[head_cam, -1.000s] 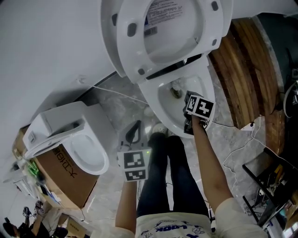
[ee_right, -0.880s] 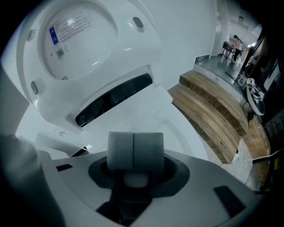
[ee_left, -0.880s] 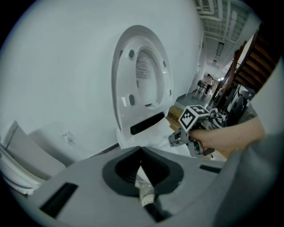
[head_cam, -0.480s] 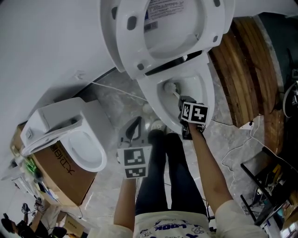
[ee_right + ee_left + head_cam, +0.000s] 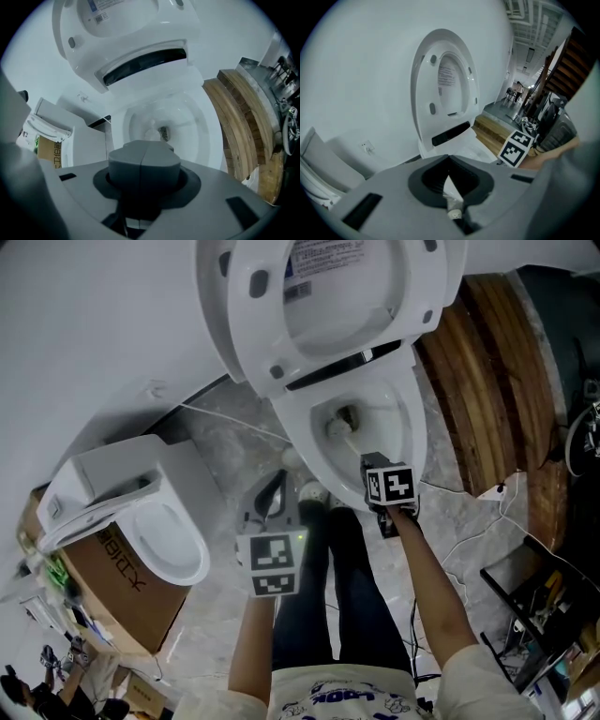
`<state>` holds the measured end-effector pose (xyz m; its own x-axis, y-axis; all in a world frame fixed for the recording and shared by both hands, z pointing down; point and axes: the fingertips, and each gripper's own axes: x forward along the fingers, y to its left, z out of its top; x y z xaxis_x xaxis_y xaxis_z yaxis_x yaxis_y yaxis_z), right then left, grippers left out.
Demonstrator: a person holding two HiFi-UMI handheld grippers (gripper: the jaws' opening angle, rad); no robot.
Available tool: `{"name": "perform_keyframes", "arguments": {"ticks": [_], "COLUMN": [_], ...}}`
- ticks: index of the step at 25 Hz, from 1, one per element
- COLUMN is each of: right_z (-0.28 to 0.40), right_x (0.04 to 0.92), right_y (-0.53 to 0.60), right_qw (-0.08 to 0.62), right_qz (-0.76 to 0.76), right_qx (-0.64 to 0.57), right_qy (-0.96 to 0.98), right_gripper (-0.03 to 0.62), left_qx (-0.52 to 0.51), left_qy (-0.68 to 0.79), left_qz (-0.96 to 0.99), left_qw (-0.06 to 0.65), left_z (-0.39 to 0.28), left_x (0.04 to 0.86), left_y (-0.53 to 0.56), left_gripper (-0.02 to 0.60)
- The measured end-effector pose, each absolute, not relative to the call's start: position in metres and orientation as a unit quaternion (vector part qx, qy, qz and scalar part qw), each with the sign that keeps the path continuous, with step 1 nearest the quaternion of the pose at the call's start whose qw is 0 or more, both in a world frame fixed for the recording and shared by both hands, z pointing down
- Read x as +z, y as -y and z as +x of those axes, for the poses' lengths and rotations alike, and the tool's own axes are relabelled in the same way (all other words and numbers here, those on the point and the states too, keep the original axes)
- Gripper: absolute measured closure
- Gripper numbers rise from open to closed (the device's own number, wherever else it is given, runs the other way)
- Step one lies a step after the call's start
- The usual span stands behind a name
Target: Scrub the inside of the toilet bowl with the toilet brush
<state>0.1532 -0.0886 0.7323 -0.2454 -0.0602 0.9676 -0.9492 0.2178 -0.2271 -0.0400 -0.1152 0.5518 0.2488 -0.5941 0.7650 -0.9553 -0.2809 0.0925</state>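
The left gripper (image 5: 277, 488) hovers over the floor by the person's legs, tips together on nothing. The right gripper (image 5: 371, 463) sits at the near rim of the bowl (image 5: 413, 441), clamped on the brush (image 5: 345, 427), which slants ahead of its jaws down to the drain. Behind stands the raised lid (image 5: 328, 306).

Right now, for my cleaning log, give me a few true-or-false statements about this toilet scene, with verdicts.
1. The toilet seat is raised. True.
2. The left gripper holds the toilet brush. False: the right gripper grips it.
3. The brush reaches into the toilet bowl. True.
4. The second toilet stands on a chair. False: it rests on a cardboard box.
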Motion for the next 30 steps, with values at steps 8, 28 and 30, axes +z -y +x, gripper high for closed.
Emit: {"name": "perform_keyframes", "arguments": {"ticks": [8, 28, 30], "right_z": [0.192, 0.233, 0.229], "right_x": [0.736, 0.716, 0.712], "right_y": [0.057, 0.126, 0.139], "right_qw": [0.557, 0.67, 0.664], "right_qz": [0.332, 0.296, 0.305], "right_qx": [0.42, 0.146, 0.128], "right_qy": [0.635, 0.665, 0.671], "right_gripper": [0.424, 0.425, 0.425], "left_qx": [0.315, 0.313, 0.314], "left_qy": [0.531, 0.541, 0.54], "left_qz": [0.734, 0.726, 0.726], "left_qw": [0.283, 0.286, 0.287], "left_z": [-0.044, -0.05, -0.051], "left_x": [0.549, 0.547, 0.548], "left_y": [0.117, 0.112, 0.111], "left_gripper": [0.58, 0.58, 0.58]}}
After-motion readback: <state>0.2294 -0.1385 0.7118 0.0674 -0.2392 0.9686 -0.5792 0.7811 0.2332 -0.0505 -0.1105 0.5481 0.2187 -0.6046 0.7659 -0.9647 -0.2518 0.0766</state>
